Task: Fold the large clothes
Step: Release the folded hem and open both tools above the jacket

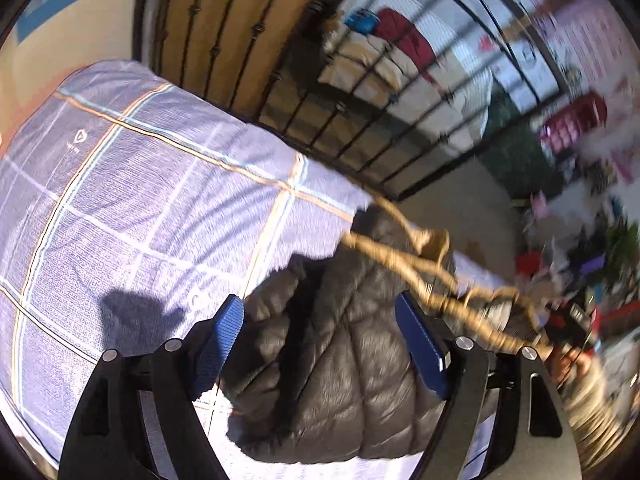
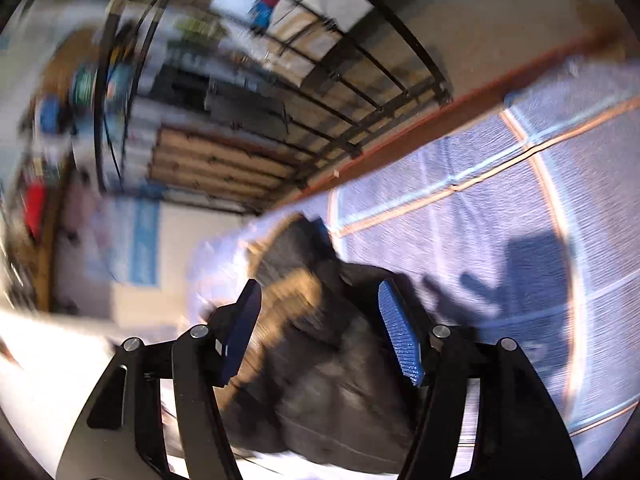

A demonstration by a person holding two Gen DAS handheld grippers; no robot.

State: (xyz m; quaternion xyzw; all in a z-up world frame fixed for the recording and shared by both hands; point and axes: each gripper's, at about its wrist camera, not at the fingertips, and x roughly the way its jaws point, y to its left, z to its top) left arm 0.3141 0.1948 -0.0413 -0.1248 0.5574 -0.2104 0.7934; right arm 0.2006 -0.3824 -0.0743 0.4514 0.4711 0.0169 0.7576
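Tongs first: the left tongs [image 1: 320, 344] stand spread wide, their blue ribbed pads [image 1: 224, 344] clear of any cloth, and the right tongs [image 2: 318, 332] are likewise released, with nothing pinched between them. Just past both pairs lies the puffer jacket [image 1: 340, 360], dark grey and quilted, bunched in a heap on the bed sheet [image 1: 132, 200]. In the right wrist view the same jacket [image 2: 332, 380] shows a tan patch of lining or trim near its top, blurred too much to tell which. Tan fur trim [image 1: 404, 256] runs in strips across the jacket's far edge in the left view. The sheet is pale lavender with a large check of white and orange lines, and shadows of the rigs fall on it. Beyond the bed stands a black metal railing [image 1: 360, 92], and behind that a pile of folded bedding [image 1: 384, 60] in cream and red.
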